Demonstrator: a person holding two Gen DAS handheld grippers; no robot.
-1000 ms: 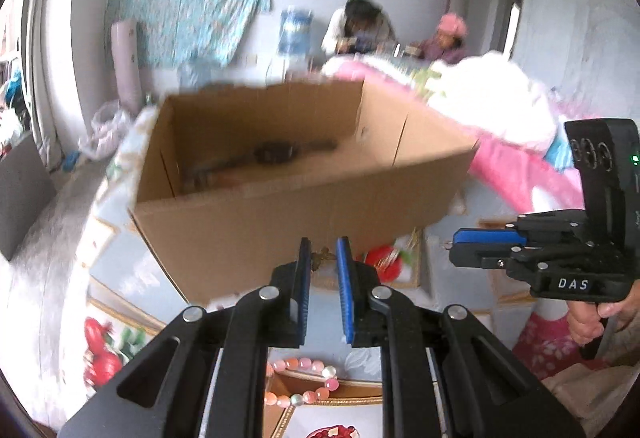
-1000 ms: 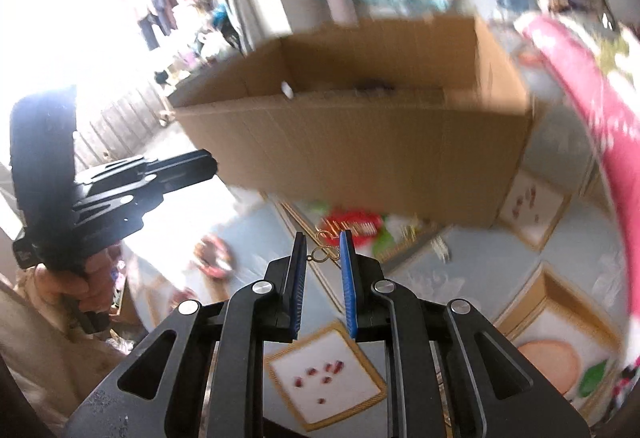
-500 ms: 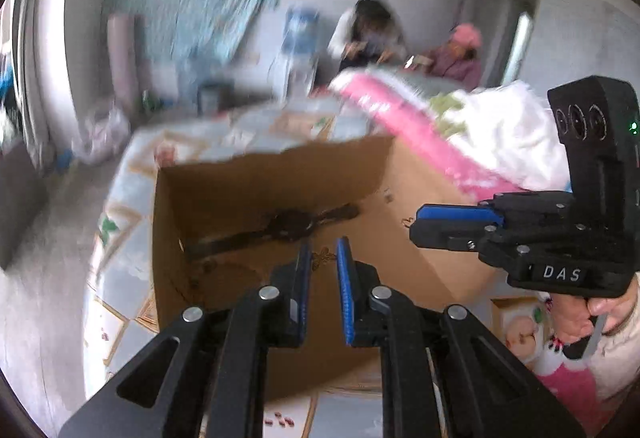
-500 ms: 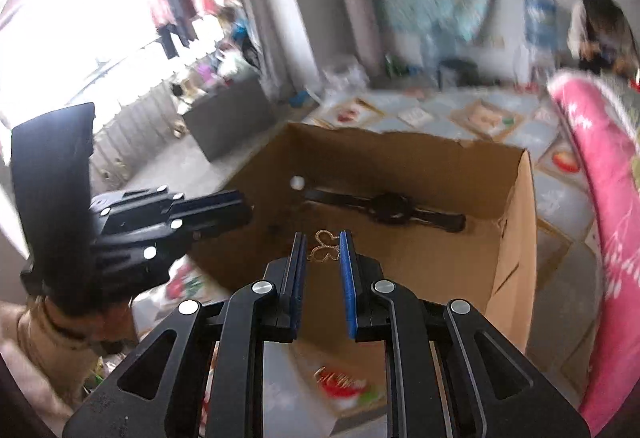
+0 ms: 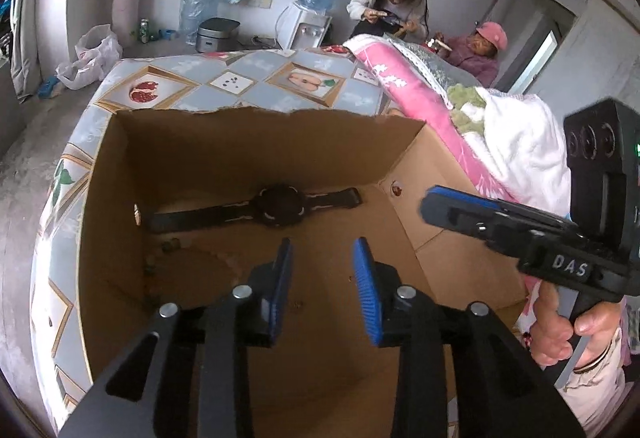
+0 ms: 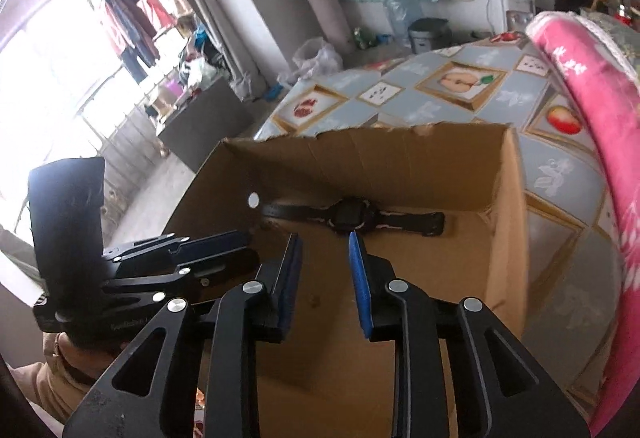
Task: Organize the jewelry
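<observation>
Jewelry in sight was one black wristwatch (image 5: 280,205), and it lay flat on the floor of the cardboard box (image 5: 260,141), stretched along the far wall from the left wall toward the right far corner.

The left gripper (image 5: 322,244) hung over the near part of the box. Its jaws had just been opening, they stood apart, and nothing was between the blue pads. The right gripper (image 6: 325,238) hung beside it over the same box. Its jaws also had just been opening, and the gap between them was empty.

On the box floor near the left wall were a few small dark bits (image 5: 172,246), too small to tell what they were. The box stood on a cloth with fruit pictures (image 5: 248,77), and a pink blanket (image 5: 416,97) lay along its right side.

Only the left view showed the person's right hand (image 5: 560,326) on the handle of the right gripper. It also showed a second seated person in a pink hat (image 5: 492,37) and a door. Only the right view showed the bright window with clothes hanging (image 6: 136,17) and a round hole in the left wall of the box (image 6: 253,200).

Counted: two grippers, one box, one watch. The left view had two people in the background and the right view one. There was one water dispenser (image 5: 308,25) and one rice cooker (image 5: 216,33).
</observation>
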